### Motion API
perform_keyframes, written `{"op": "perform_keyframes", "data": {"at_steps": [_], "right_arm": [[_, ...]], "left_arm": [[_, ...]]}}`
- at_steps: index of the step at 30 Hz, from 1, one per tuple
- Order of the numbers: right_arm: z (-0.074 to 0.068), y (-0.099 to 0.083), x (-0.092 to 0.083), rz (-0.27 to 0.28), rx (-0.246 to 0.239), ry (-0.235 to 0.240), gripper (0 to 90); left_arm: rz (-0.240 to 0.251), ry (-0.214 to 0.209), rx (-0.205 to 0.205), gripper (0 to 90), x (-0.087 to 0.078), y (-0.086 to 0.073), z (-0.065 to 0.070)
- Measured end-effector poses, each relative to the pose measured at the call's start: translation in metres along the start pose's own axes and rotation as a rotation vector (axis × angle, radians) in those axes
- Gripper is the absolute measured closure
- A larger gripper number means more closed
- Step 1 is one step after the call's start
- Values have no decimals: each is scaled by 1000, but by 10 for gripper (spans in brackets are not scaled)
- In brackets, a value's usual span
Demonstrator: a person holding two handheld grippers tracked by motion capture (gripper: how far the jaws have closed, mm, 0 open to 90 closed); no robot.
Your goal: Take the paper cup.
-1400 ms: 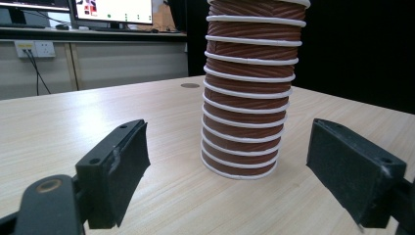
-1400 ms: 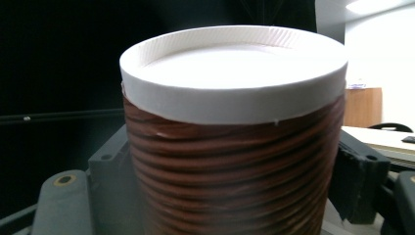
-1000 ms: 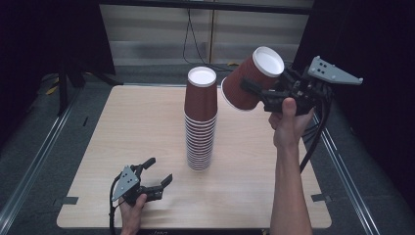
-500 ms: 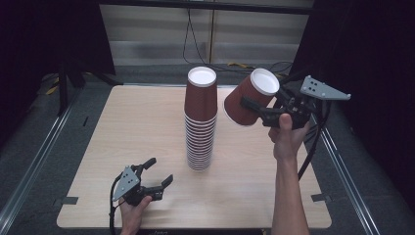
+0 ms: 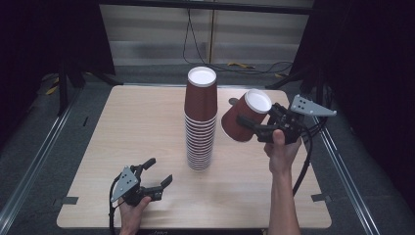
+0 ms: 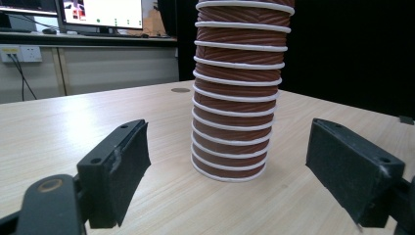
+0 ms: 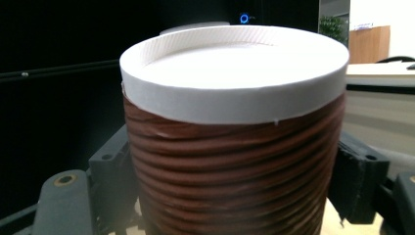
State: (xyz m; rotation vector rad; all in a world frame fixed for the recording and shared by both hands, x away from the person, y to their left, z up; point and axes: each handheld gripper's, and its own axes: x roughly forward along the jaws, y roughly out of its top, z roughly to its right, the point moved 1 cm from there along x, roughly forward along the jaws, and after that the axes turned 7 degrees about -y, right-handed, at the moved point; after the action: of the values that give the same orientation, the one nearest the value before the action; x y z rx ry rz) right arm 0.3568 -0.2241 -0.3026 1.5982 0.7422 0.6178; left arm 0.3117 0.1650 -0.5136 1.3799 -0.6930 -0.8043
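A tall stack of brown ribbed paper cups (image 5: 200, 122) stands upside down in the middle of the wooden table (image 5: 122, 122), its white base on top. My right gripper (image 5: 247, 122) is shut on a single brown cup (image 5: 232, 125), held tilted in the air just right of the stack's upper part, white base up. In the right gripper view that cup (image 7: 235, 147) sits between the two black pads (image 7: 359, 181). My left gripper (image 5: 160, 170) rests low near the front left edge, open with nothing between its jaws. In the left gripper view it faces the stack (image 6: 235, 98).
Metal rails run along the table's left and right sides. Cables lie on the floor beyond the far edge. A small round hole (image 5: 233, 101) marks the tabletop behind the stack. Bare wood lies to the stack's left and front.
My right hand has come down with the cup, from above the stack's top to beside its upper part. The left gripper has stayed put.
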Motion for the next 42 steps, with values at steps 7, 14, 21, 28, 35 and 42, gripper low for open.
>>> {"op": "perform_keyframes", "data": {"at_steps": [7,14,21,28,35,42], "right_arm": [[-2,-17,0,-18,6,6,205],[-7,-42,5,-49,24,46,205],[-13,-58,10,-73,27,59,205],[-15,-76,15,-120,31,77,205],[-18,-88,18,-138,42,93,205],[-20,-109,25,-155,62,120,204]], "left_arm": [[-10,-31,-34,158,0,2,0],[-41,-83,-41,156,1,7,7],[-57,-127,-13,155,3,17,18],[-83,-168,29,155,13,26,27],[-91,-230,23,157,21,29,32],[-98,-296,32,155,26,35,42]]}}
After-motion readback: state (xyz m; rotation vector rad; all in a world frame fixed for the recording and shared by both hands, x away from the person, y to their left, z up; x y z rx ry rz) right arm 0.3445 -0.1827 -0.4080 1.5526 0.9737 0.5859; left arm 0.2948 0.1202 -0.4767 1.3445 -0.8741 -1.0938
